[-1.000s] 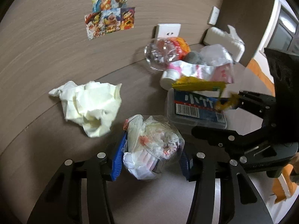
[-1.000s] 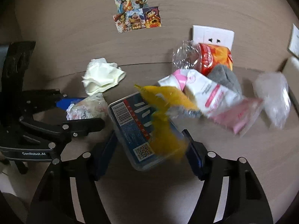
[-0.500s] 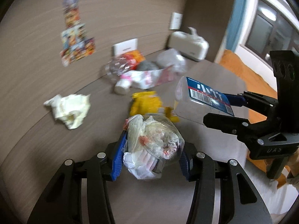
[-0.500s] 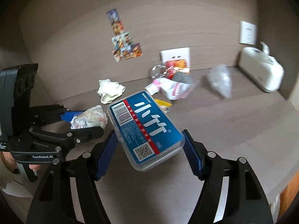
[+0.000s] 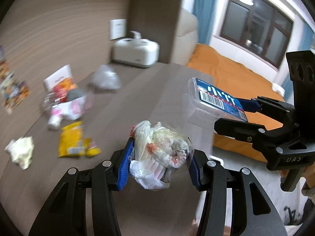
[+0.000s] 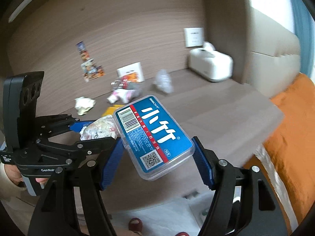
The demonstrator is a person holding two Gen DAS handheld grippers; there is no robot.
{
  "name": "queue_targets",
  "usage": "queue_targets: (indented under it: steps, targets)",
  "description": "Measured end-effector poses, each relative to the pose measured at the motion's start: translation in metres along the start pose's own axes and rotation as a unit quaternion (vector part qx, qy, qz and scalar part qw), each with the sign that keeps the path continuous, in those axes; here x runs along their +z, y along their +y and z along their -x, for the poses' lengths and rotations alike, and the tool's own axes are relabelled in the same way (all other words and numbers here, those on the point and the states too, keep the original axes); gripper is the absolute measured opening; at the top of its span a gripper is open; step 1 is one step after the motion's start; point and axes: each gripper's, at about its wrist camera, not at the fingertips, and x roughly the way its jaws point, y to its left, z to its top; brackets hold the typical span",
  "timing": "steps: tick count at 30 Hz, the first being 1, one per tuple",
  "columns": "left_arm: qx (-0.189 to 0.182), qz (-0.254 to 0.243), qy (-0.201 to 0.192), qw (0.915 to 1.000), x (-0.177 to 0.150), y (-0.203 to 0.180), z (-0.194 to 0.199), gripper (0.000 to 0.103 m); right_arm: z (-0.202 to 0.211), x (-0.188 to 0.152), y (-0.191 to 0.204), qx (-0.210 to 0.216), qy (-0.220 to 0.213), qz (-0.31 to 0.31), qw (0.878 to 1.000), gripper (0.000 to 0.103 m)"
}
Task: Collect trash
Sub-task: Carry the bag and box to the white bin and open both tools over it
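Note:
My left gripper (image 5: 160,158) is shut on a crumpled clear plastic bag of wrappers (image 5: 160,153), held above the brown table (image 5: 137,102). My right gripper (image 6: 157,153) is shut on a clear plastic box with a blue label (image 6: 154,135), held up near the table's right edge. The box also shows in the left wrist view (image 5: 210,102), and the bag in the right wrist view (image 6: 98,128). On the table lie a yellow snack packet (image 5: 71,139), a crumpled pale tissue (image 5: 20,151), a pink-and-white wrapper pile with a crushed bottle (image 5: 67,100) and a clear plastic bag (image 5: 105,77).
A white tissue box (image 5: 135,52) stands at the back of the table by the wall. An orange bed (image 5: 232,74) lies beyond the table's right edge. Light floor (image 6: 157,214) shows below the table's front edge. Stickers (image 6: 88,66) and a white socket plate are on the wall.
Both grippers have lifted away from the table and swung right with their loads. The yellow packet slid off the box and stayed on the table.

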Motion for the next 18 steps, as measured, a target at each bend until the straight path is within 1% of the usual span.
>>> queue_targets:
  steps: [5,8,14,18]
  targets:
    - [-0.037,-0.037,0.011,0.9986,0.01,-0.048,-0.024,0.049,0.035,-0.019,-0.042,-0.043,-0.009,-0.036,0.998,0.07]
    - [-0.059,-0.063,0.019,0.9961,0.015,-0.078,-0.039,0.049,0.053,-0.032,-0.067,-0.064,-0.011,-0.06,0.996,0.07]
    - [-0.099,-0.109,0.042,0.9883,0.022,-0.134,-0.075,0.049,0.083,-0.062,-0.11,-0.099,-0.014,-0.112,0.989,0.07]
    - [-0.125,-0.138,0.062,0.9806,0.023,-0.172,-0.106,0.049,0.097,-0.08,-0.133,-0.115,-0.013,-0.142,0.983,0.07]
